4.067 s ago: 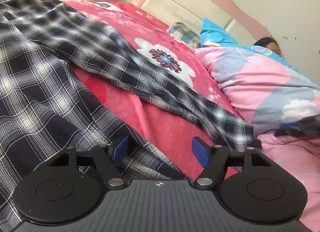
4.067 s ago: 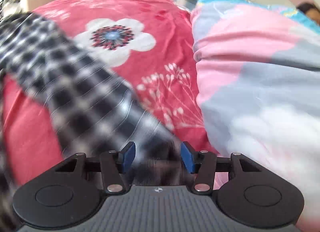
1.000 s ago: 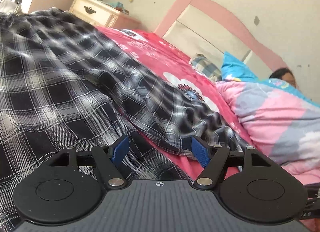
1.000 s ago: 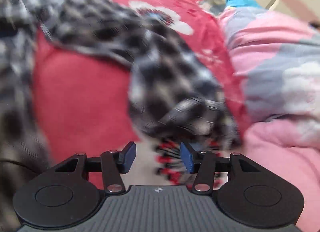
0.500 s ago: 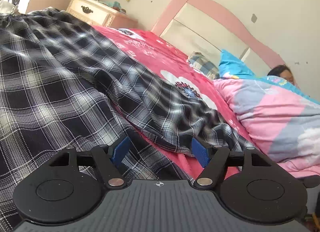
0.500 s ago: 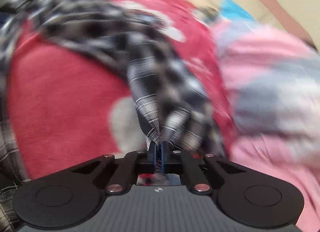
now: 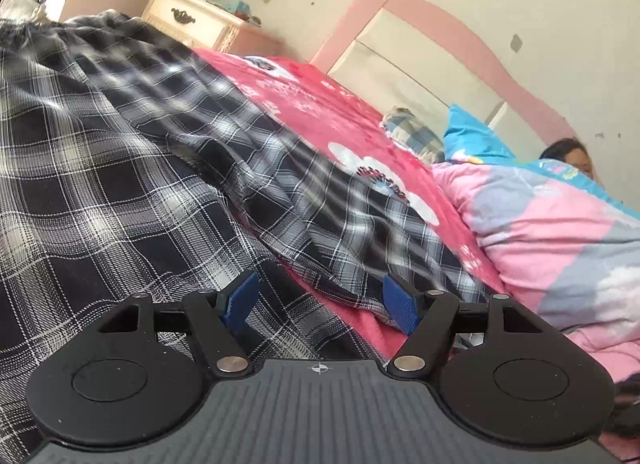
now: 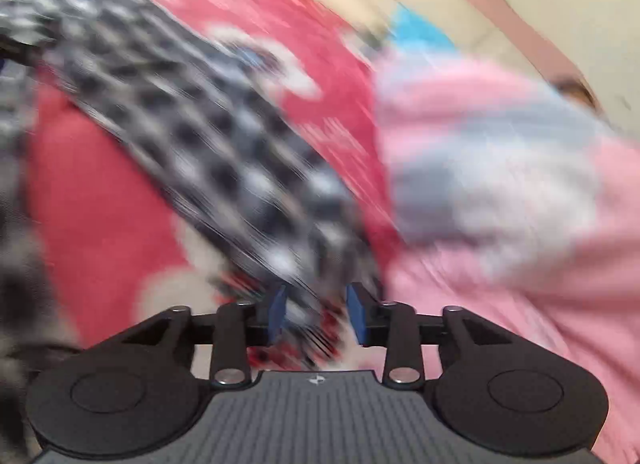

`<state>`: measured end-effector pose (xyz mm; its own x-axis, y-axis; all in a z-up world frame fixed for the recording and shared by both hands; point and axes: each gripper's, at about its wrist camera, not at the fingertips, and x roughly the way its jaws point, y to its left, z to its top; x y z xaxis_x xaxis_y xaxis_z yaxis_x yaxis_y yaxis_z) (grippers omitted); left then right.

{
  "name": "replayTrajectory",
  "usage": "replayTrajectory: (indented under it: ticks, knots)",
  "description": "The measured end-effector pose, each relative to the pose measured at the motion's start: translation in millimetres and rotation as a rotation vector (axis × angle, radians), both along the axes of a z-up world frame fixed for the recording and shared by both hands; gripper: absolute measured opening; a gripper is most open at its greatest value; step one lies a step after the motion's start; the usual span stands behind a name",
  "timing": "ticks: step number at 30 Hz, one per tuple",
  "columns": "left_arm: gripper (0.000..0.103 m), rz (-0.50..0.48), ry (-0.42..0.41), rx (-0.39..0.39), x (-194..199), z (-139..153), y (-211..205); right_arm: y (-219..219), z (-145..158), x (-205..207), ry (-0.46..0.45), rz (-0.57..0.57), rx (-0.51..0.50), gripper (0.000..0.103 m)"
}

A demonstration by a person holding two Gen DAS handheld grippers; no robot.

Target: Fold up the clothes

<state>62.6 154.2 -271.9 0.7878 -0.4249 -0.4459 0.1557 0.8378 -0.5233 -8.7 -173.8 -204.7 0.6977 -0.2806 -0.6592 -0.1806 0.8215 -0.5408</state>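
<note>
My left tongs (image 7: pixel 320 300) stand wide apart, gripping nothing, with the plaid trousers (image 7: pixel 120 184) spread ahead and to their left over the red bedspread (image 7: pixel 320 112). My right tongs (image 8: pixel 316 314) are parted too; a blurred trouser leg (image 8: pixel 200 136) runs between the pads, unclamped.

A bed (image 7: pixel 320 104) (red floral cover) carries plaid trousers (image 7: pixel 120 184) and a pink quilt (image 7: pixel 560 244).
</note>
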Motion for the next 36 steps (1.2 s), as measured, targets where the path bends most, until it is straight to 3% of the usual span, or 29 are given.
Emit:
replayTrajectory:
  ticks: [5, 10, 13, 14, 20, 24, 26, 27, 29, 33, 36]
  knots:
    - [0.069, -0.023, -0.004, 0.012, -1, -1, -6, 52, -29, 27, 0.022, 0.311, -0.076, 0.038]
    - [0.069, -0.031, -0.012, 0.011, -2, 0, -6, 80, -57, 60, 0.123, 0.430, -0.020, 0.037]
    - [0.069, -0.029, 0.001, -0.005, 0, -1, -4, 69, -45, 77, 0.187, 0.347, 0.169, 0.005]
    - [0.069, -0.028, 0.004, -0.009, 0, -2, -3, 64, -36, 80, 0.179, 0.309, 0.231, 0.000]
    - [0.069, -0.022, 0.016, -0.023, 4, -5, -3, 48, -4, 70, 0.150, 0.238, 0.517, 0.000]
    - [0.069, -0.019, 0.011, -0.011, 3, -5, -4, 64, -38, 63, 0.274, 0.273, 0.444, 0.001]
    - [0.069, -0.018, 0.004, 0.008, 2, -5, -6, 63, -37, 57, 0.259, 0.251, 0.453, 0.001]
    - [0.069, -0.017, 0.001, 0.020, 2, -5, -7, 60, -32, 55, 0.260, 0.227, 0.482, 0.008]
    - [0.069, -0.016, -0.004, 0.036, 1, -4, -8, 46, -17, 44, 0.226, 0.179, 0.556, 0.030]
    - [0.069, -0.017, -0.003, 0.054, 3, -6, -12, 5, 5, 25, 0.074, -0.047, 0.547, 0.035]
    - [0.069, -0.021, 0.004, 0.063, 4, -8, -15, -13, 5, 18, 0.017, -0.185, 0.542, 0.036]
